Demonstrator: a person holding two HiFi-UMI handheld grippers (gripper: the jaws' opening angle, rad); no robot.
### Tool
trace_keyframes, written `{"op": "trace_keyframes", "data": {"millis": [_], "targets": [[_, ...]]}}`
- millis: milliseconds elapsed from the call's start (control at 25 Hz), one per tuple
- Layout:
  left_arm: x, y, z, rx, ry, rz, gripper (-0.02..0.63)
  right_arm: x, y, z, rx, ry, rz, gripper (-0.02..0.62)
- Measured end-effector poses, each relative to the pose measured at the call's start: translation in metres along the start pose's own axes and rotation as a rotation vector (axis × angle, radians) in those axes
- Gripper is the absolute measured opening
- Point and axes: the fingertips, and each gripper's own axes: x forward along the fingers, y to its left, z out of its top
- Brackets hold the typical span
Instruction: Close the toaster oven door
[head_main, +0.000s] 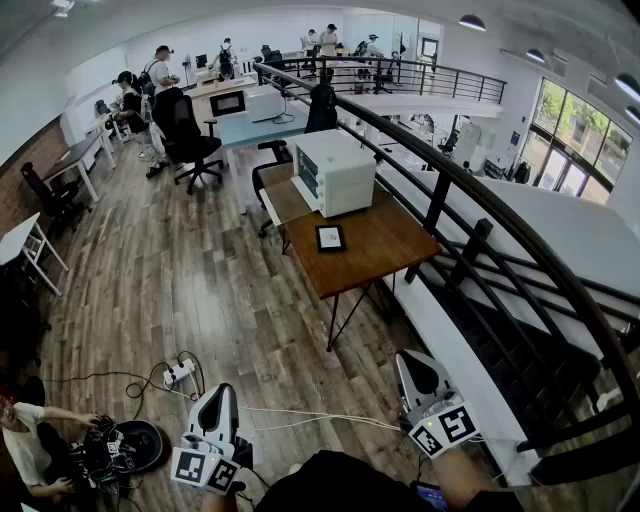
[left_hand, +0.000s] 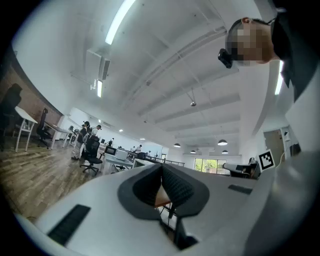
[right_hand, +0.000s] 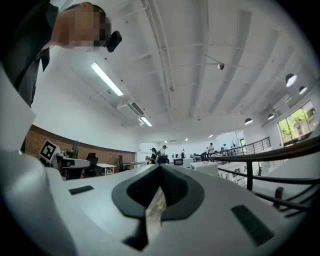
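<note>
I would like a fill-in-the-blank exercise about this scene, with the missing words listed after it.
1. The white toaster oven stands on a ___ table.
2. The jaws of the left gripper and the right gripper are both ___.
3. Between the jaws of each gripper there is ___.
4. The dark railing runs along the person's ___ side.

Missing words: wooden; shut; nothing; right

The right tool (right_hand: 159, 168), jaws pressed together, faces a black railing (right_hand: 280, 152).
</note>
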Motion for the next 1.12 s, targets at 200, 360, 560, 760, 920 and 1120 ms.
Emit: {"op": "trace_keyframes", "data": {"millis": [200, 360, 560, 760, 920, 1120], "targets": [[-0.006, 0.007, 0.006, -0.012, -0.001, -0.004, 0.011, -0.001, 0.016, 0.001, 0.008, 0.007, 0.01, -0.003], [0.0, 0.007, 0.002, -0.015, 0.007, -0.021, 0.011, 0.002, 0.015, -0.006, 0.012, 0.022, 0.007, -0.003], [0.002, 0.005, -0.004, 0.002, 0.025, -0.026, 0.011, 0.0, 0.013, -0.017, 0.013, 0.045, -0.014, -0.003], [0.007, 0.005, -0.003, 0.031, 0.033, -0.025, 0.012, 0.004, 0.016, -0.009, 0.039, 0.008, -0.008, 0.0], [0.007, 0.003, -0.01, 0.013, 0.055, -0.029, 0.084, 0.005, 0.027, -0.012, 0.052, 0.002, 0.019, 0.077], [0.006, 0.003, -0.009, 0.024, 0.048, -0.041, 0.214, 0.011, 0.035, -0.011, 0.059, -0.02, 0.011, 0.258]]}}
